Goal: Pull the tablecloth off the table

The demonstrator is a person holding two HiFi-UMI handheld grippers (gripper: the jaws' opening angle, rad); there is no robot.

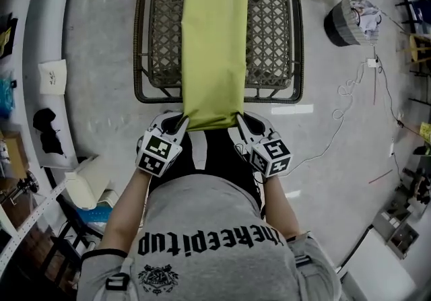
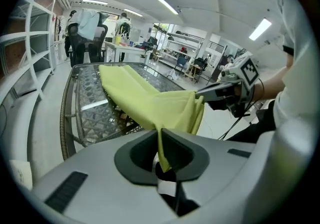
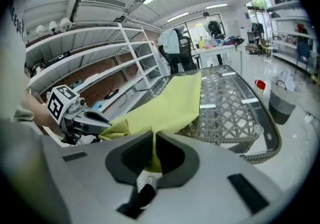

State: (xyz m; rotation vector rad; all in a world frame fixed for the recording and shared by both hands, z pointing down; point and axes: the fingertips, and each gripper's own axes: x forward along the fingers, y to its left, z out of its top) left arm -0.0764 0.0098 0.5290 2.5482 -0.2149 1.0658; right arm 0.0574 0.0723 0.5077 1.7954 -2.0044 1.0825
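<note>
Two grips hold one cloth: the left gripper (image 2: pixel 160 133) has its jaws closed on a pinch of the yellow-green tablecloth (image 1: pixel 214 44). The right gripper (image 3: pixel 152 135) is clamped on the same fabric further along that near edge. In each gripper view the fold runs down between the jaws and disappears into the dark recess behind them, so how deep it is caught cannot be made out. In the head view the jaw tips meet the cloth's near corners and are hard to separate from it. Only the marker cubes (image 1: pixel 159 151) and pale gripper bodies stand out, just in front of the person's grey shirt (image 1: pixel 215 239).

The tablecloth, folded to a long narrow strip, stretches away from both grippers down the middle of the table (image 1: pixel 143 37), a dark-framed lattice top. Its near end overhangs the table's front rim and is lifted off it between the grippers. Its far end lies flat close to the far rim. Well off to the right on the floor (image 1: pixel 337 124) stands a dark bin (image 1: pixel 345 22), its contents indistinct.
</note>
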